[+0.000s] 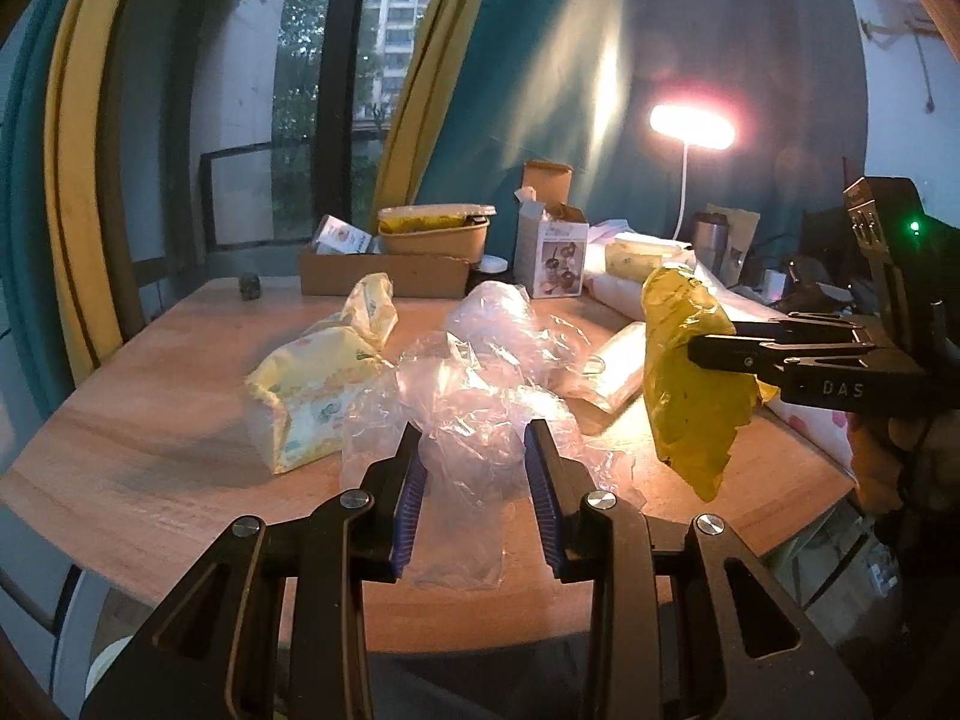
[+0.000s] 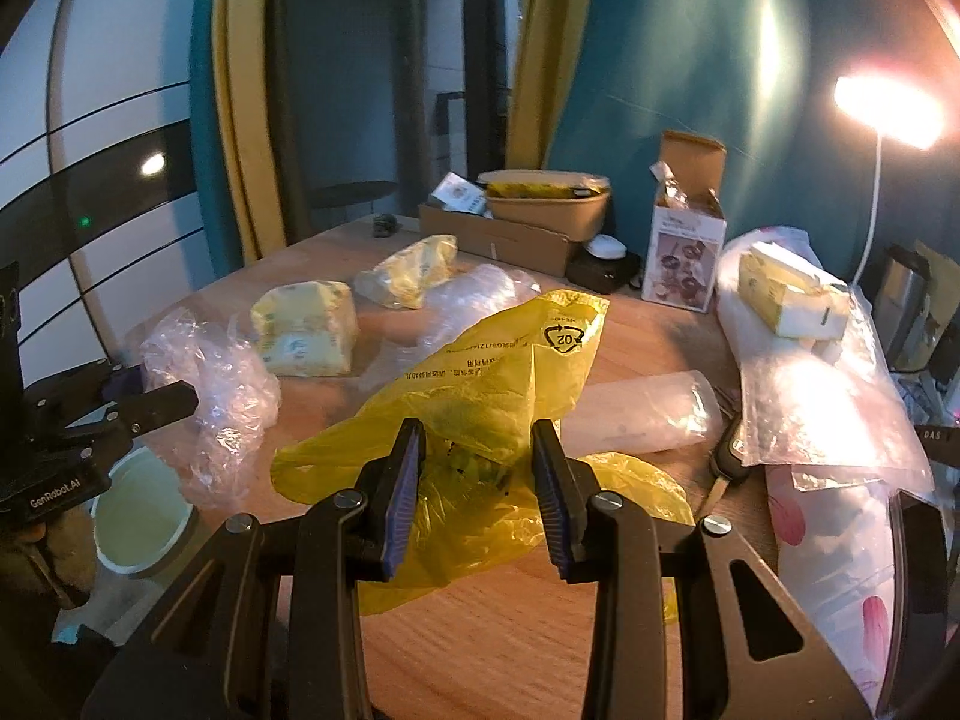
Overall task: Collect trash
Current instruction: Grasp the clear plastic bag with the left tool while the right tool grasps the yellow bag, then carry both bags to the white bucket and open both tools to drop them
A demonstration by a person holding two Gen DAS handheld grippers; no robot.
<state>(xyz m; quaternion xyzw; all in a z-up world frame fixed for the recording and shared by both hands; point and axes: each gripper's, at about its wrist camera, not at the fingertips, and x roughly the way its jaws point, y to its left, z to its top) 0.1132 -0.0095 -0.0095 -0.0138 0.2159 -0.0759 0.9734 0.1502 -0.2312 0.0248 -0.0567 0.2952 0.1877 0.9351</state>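
A crumpled clear plastic wrap (image 1: 462, 396) is bunched between the blue pads of my left gripper (image 1: 475, 427), which is shut on it above the wooden table (image 1: 150, 450). In the right wrist view that wrap (image 2: 222, 396) hangs from the left gripper (image 2: 186, 399) past the table's left edge. My right gripper (image 2: 478, 427) is shut on a yellow plastic bag (image 2: 498, 372). In the left wrist view the yellow bag (image 1: 684, 420) dangles from the right gripper (image 1: 696, 353), clear of the tabletop.
Two yellow tissue packs (image 1: 318, 396) and more clear film lie mid-table. Behind them stand a cardboard tray with a lidded bowl (image 1: 432, 234) and an open white box (image 1: 555, 252). A car key (image 2: 726, 468) lies beside a floral bag (image 2: 828, 540). A white bin (image 2: 141, 516) stands below the table's left edge.
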